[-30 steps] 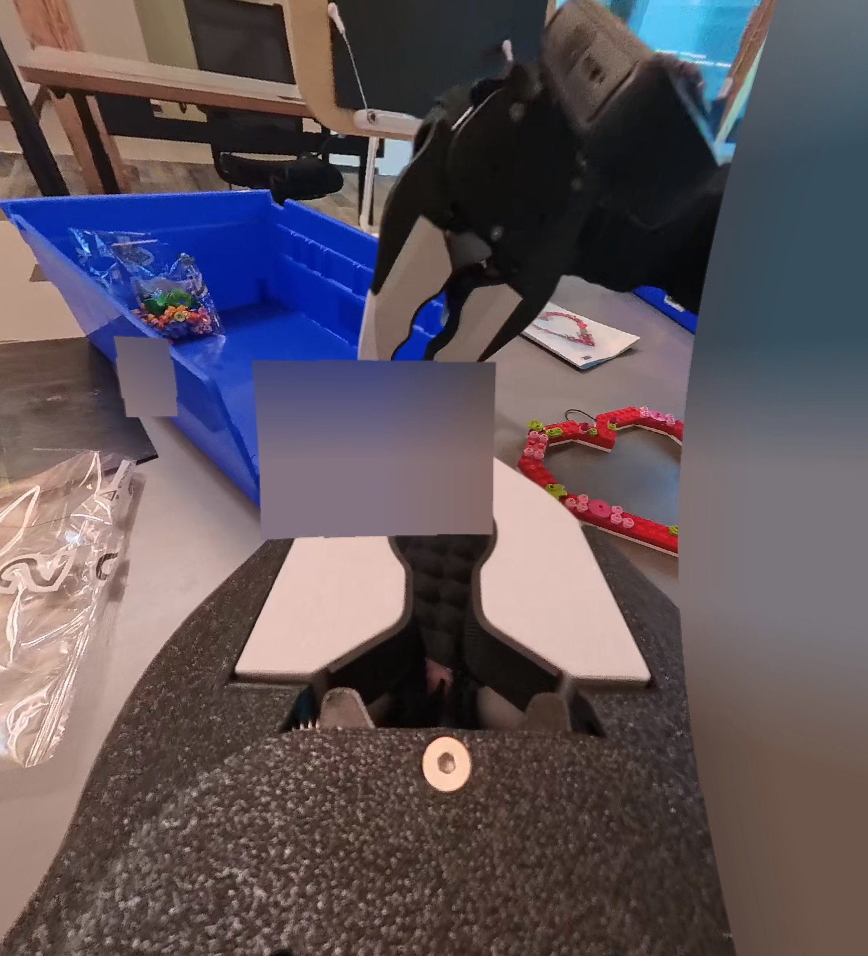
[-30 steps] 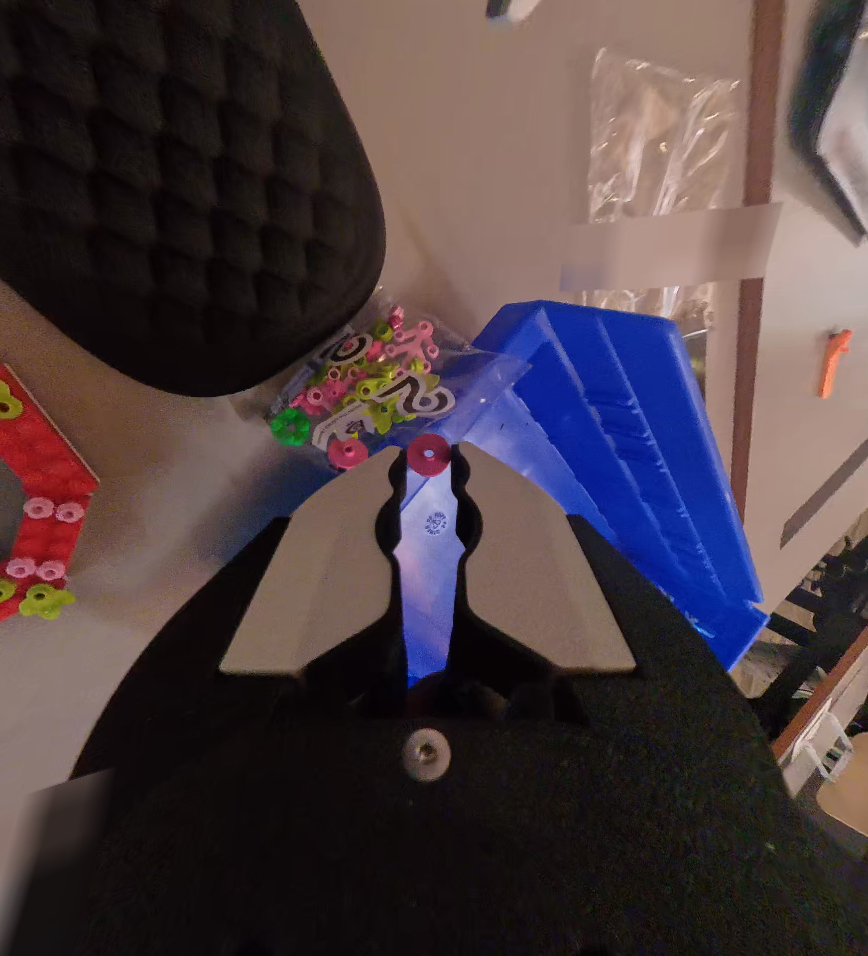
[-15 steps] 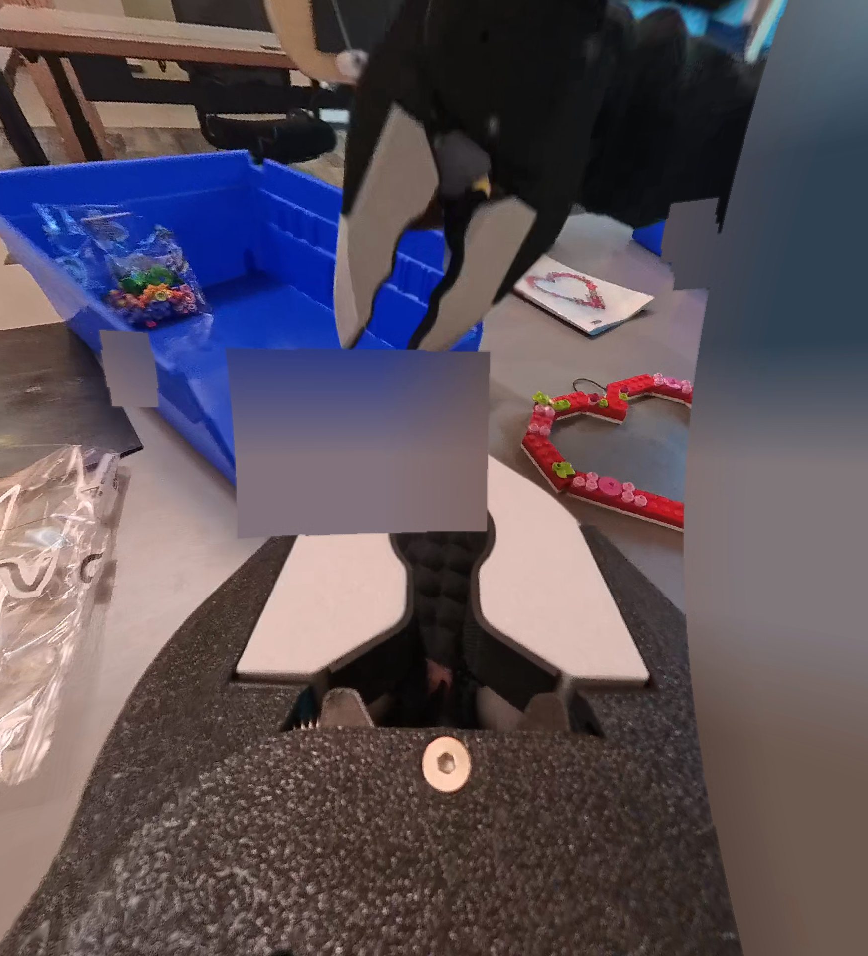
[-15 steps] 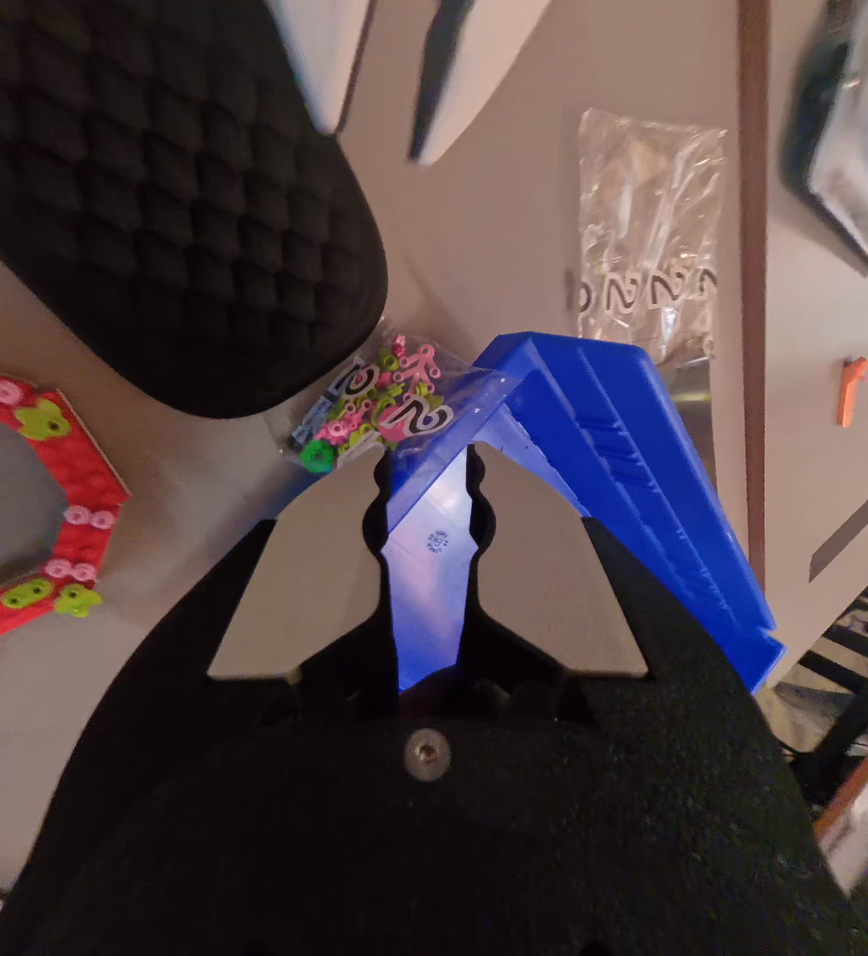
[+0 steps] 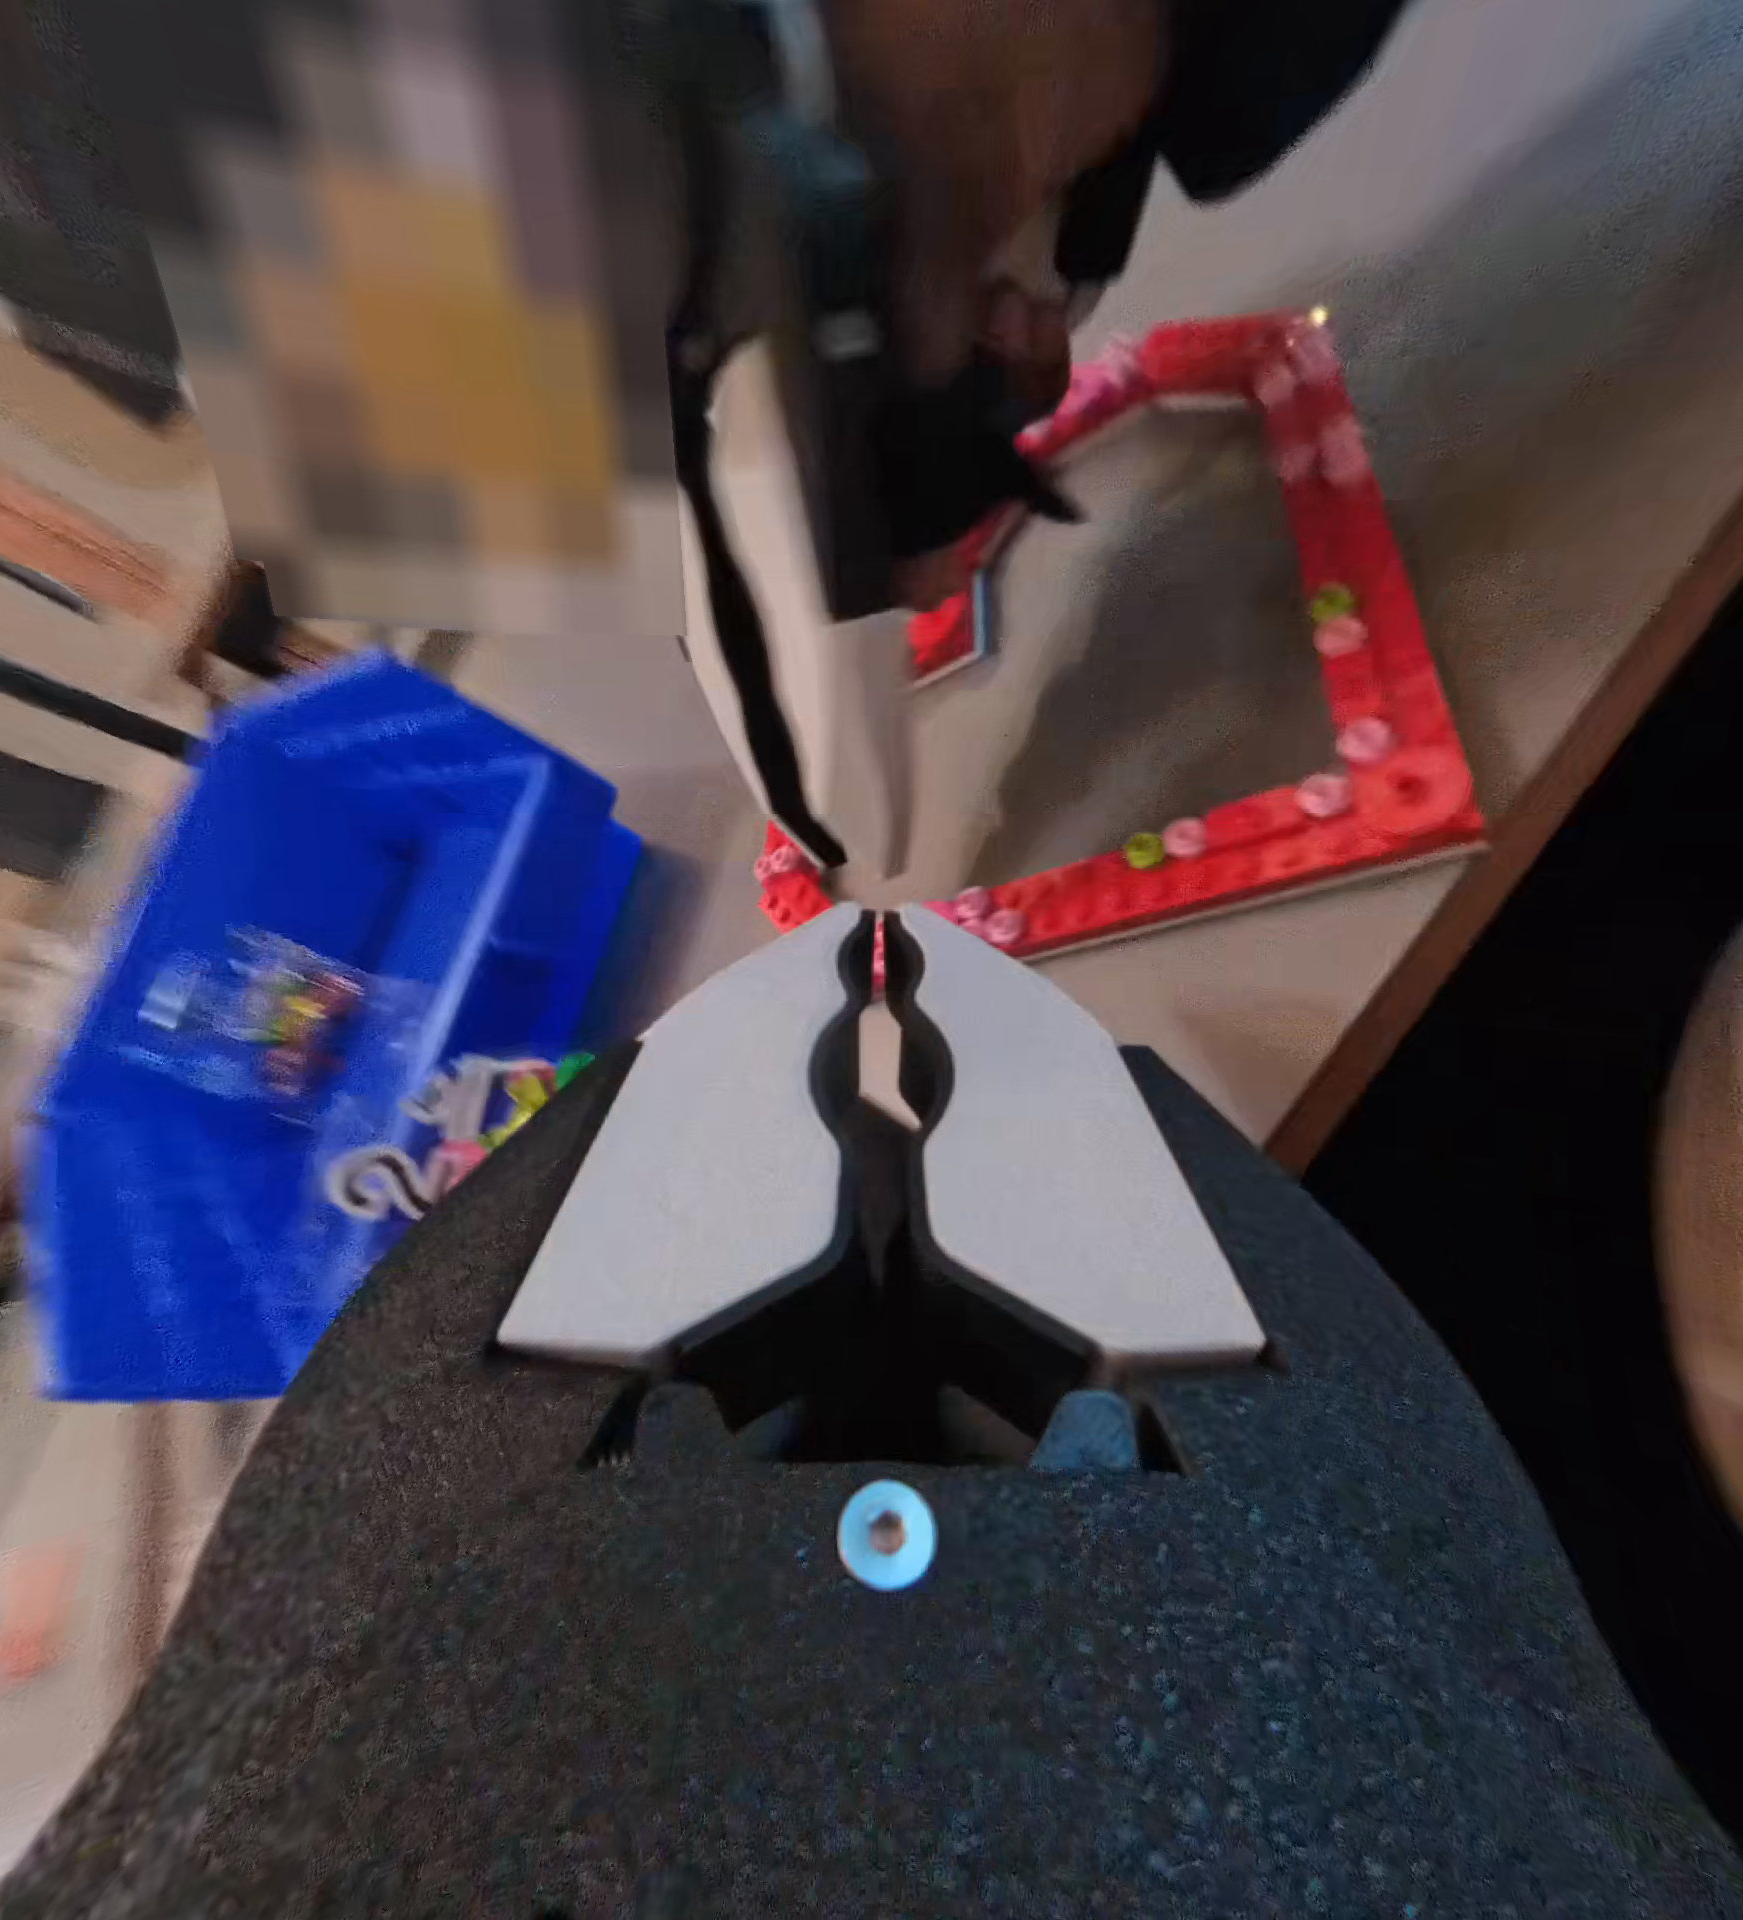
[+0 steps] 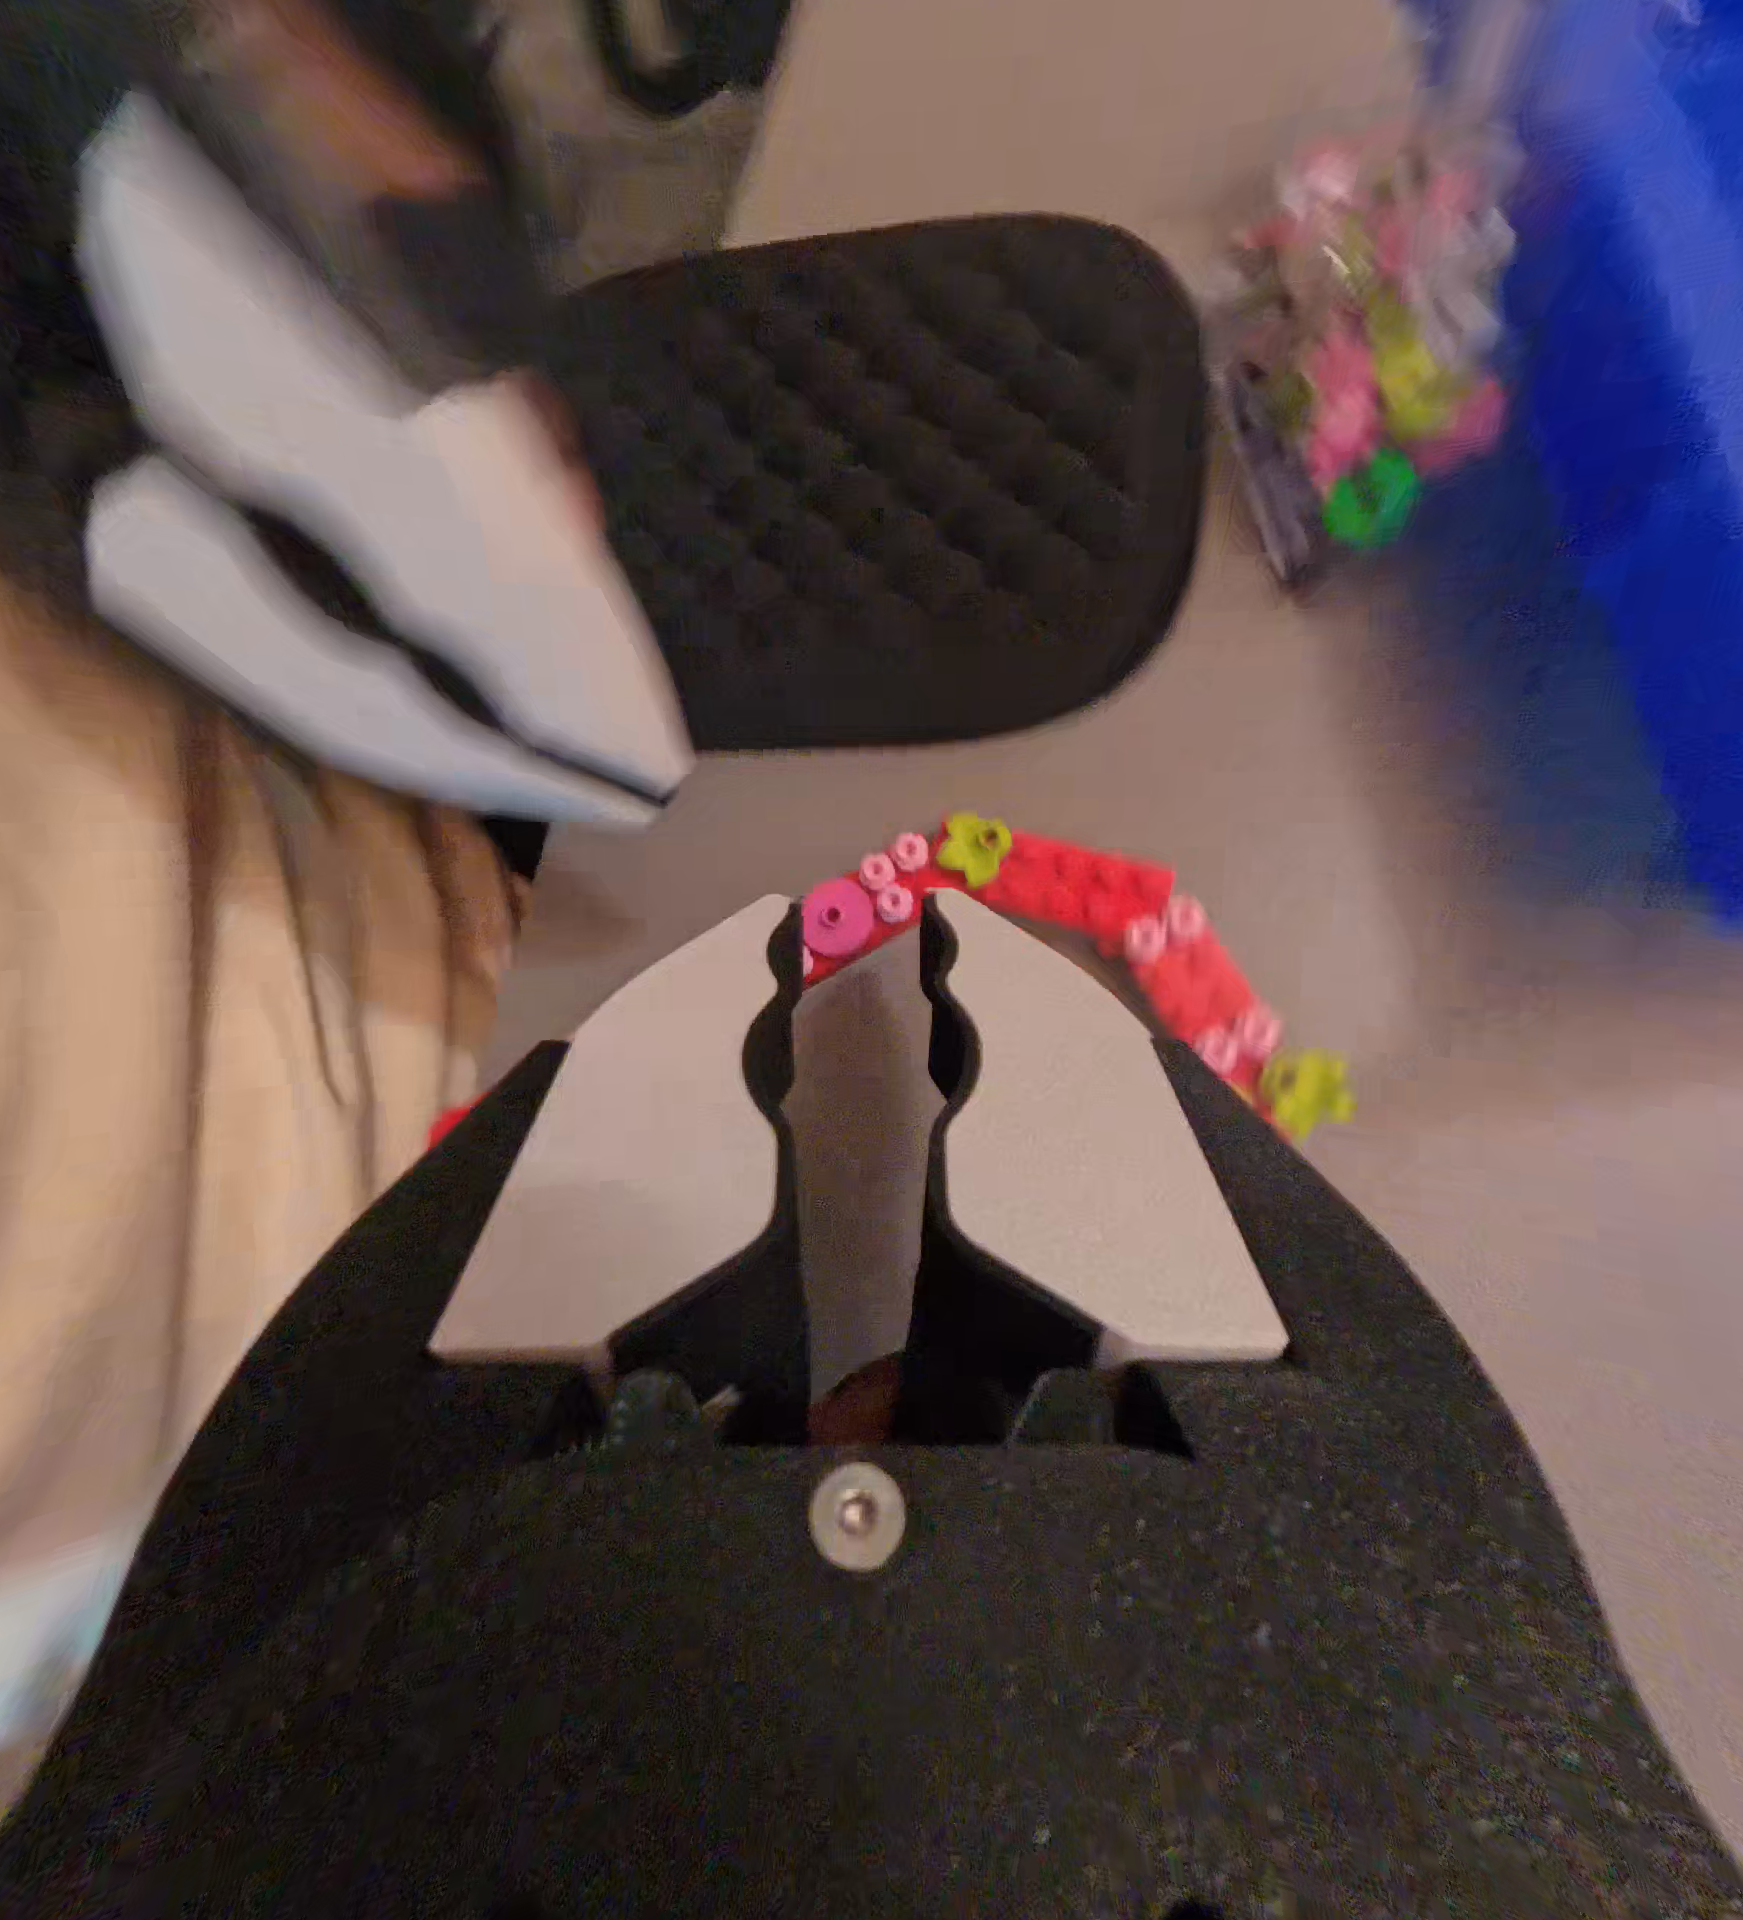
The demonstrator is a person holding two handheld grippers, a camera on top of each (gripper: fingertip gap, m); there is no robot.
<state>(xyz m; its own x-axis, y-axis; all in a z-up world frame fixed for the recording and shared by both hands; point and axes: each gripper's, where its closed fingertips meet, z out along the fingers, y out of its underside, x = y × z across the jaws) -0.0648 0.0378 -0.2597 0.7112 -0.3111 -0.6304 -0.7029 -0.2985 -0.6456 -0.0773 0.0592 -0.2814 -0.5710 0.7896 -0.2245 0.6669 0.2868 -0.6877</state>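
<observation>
A red heart-shaped brick frame (image 5: 1366, 821) with small pink and green pieces lies on the beige table. My left gripper (image 5: 878, 914) is shut, its tips just short of the frame's near corner. A thin pink sliver shows in the slit between its fingers. My right gripper (image 6: 856, 906) is slightly open, its tips on either side of a pink round piece (image 6: 834, 923) on the frame (image 6: 1085, 888). In the left wrist view the right gripper (image 5: 839, 868) comes down from above, tip to tip with my left one. The right wrist view shows the left gripper (image 6: 667, 781) shut, at the upper left.
A blue bin (image 5: 254, 1091) holding a clear bag of pieces stands left of the frame. A second bag of small pieces (image 6: 1366, 395) lies between the bin (image 6: 1698, 436) and a black quilted pad (image 6: 898, 488). The table edge (image 5: 1532, 821) runs close on the right. A person's beige garment (image 6: 67, 1039) fills the left.
Both grippers have swung away from the blue bin to the red frame. The left gripper has shut. The red round piece seen at the right gripper's tips a second ago is gone.
</observation>
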